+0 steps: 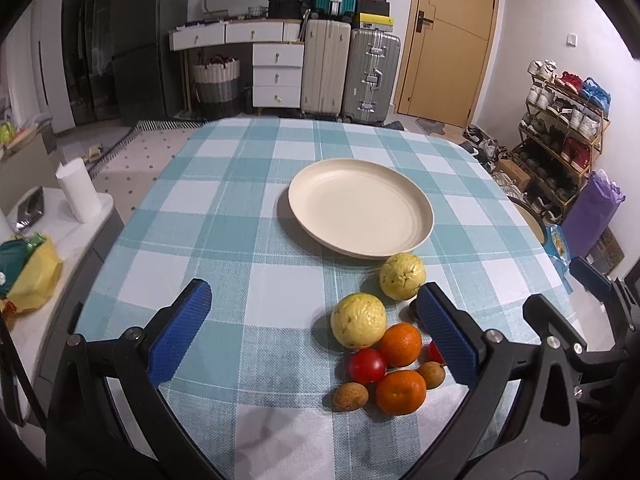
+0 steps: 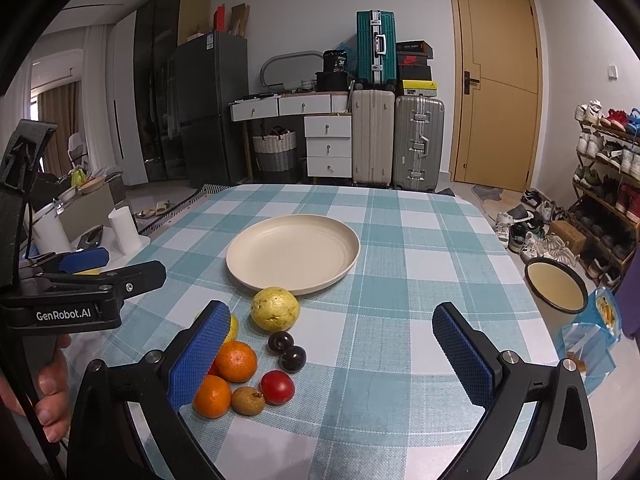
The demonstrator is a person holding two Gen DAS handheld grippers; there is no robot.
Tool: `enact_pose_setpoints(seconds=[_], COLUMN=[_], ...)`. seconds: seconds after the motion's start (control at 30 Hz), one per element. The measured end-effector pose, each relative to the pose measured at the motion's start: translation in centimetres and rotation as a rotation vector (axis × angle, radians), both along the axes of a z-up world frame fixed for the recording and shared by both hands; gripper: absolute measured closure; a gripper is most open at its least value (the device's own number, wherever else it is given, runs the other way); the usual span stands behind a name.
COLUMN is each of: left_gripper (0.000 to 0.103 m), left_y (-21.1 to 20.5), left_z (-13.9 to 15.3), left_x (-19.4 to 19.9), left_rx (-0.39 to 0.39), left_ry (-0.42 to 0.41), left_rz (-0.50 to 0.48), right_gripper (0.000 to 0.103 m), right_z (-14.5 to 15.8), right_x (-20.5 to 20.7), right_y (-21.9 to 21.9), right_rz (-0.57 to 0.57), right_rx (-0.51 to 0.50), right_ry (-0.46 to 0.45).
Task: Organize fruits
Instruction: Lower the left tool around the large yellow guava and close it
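1. Just ahead of your left gripper [image 1: 314, 322], low and toward its right finger, sits the loose cluster of fruit; the round cream plastic plate [image 1: 416, 236] lies beyond it, bare.
2. Your left gripper is nearer; the fruit lies left of your right gripper [image 2: 340, 350]. Both spread wide, holding nothing.
3. Count: two yellow-green guavas [image 1: 358, 321], two orange mandarins [image 1: 400, 344], two red cherry tomatoes [image 1: 366, 365], two brown longans [image 1: 351, 396], two dark cherries [image 2: 280, 341].
4. Round fruit has no long axis.
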State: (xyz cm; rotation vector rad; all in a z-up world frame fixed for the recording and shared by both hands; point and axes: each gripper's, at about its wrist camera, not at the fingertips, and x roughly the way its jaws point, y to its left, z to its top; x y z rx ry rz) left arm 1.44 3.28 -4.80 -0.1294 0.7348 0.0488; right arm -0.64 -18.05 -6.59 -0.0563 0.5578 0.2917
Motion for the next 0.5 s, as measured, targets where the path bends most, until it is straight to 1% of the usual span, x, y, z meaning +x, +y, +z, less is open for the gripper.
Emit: enact_pose_setpoints(seconds=[0.27, 0.37, 0.5], left_gripper=[0.000, 0.000, 0.001], left_y=[1.2, 1.6, 1.9], left_z=[-2.6, -3.8, -5.8], left_x=[2.1, 3.1, 4.7], left_rx=[-0.067, -0.110, -0.179], left_ry=[0.065, 0.096, 0.162], left_rz=[-0.018, -0.034, -0.074], right_gripper=[0.000, 0.000, 0.000], right_z=[-1.2, -1.8, -2.4], right_x=[1.3, 2.0, 2.9], right_y=[0.0, 0.2, 0.1], right_rz=[0.003, 0.001, -0.001], right_rx=[-0.002, -0.026, -0.035], right_ry=[0.032, 0.047, 0.057])
